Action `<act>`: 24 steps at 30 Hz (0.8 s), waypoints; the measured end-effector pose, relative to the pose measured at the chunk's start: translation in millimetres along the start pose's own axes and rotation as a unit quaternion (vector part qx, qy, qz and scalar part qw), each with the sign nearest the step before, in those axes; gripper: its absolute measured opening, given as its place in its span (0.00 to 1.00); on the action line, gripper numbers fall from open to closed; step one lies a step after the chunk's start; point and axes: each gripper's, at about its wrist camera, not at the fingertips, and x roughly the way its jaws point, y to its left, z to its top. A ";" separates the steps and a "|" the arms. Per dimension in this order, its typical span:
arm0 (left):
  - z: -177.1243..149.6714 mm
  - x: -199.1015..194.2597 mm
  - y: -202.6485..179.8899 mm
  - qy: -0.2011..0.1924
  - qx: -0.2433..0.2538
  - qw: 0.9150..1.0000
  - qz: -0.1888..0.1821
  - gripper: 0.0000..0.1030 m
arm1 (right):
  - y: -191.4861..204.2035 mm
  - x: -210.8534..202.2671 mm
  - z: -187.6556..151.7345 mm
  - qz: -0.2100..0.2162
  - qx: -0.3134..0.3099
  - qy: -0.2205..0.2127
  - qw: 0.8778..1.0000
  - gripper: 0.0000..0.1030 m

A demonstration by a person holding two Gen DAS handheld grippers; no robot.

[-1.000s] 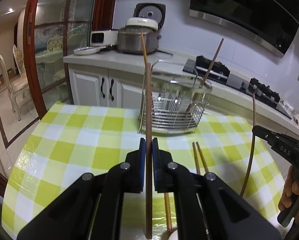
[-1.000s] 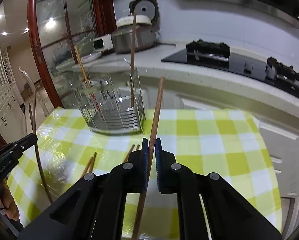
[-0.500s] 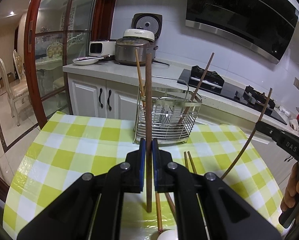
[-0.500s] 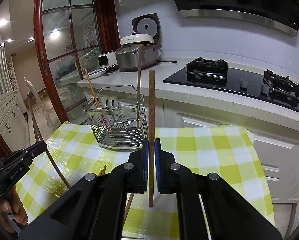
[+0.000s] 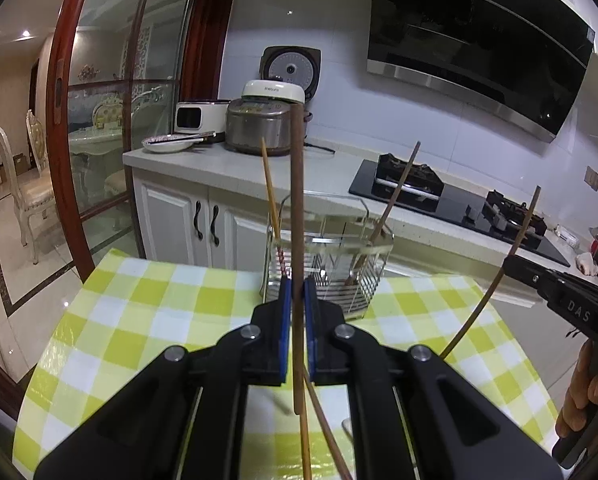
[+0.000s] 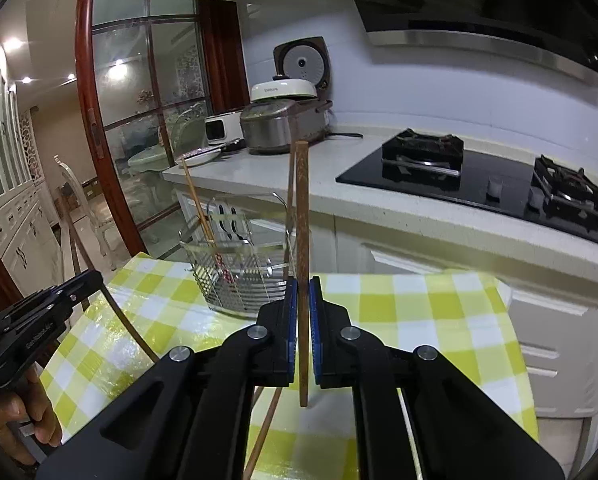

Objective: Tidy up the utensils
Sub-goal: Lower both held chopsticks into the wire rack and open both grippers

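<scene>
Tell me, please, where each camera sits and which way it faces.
Left wrist: on the left gripper, facing the wire rack and counter; its fingers clamp a chopstick; the right gripper shows at the edge.
Right wrist: on the right gripper, facing the same rack, with the stove behind.
Shared: rack, checked tablecloth, rice cooker.

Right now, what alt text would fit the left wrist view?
The left hand-held gripper pinches a dark brown chopstick upright above a yellow checked table. Behind it stands a wire utensil basket holding two chopsticks.
</scene>
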 end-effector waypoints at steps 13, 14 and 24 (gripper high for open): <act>57.9 2.1 -12.4 -0.038 0.004 0.999 -0.013 0.06 | 20.2 -3.8 61.1 0.023 -0.020 -0.022 0.999 0.08; 64.9 2.1 -13.8 -0.043 0.005 0.999 -0.014 0.06 | 21.9 -2.9 67.2 0.025 -0.022 -0.024 0.999 0.08; 109.9 4.8 -22.6 -0.082 0.015 0.996 -0.020 0.06 | 36.0 -2.8 121.1 0.040 -0.032 -0.061 0.997 0.08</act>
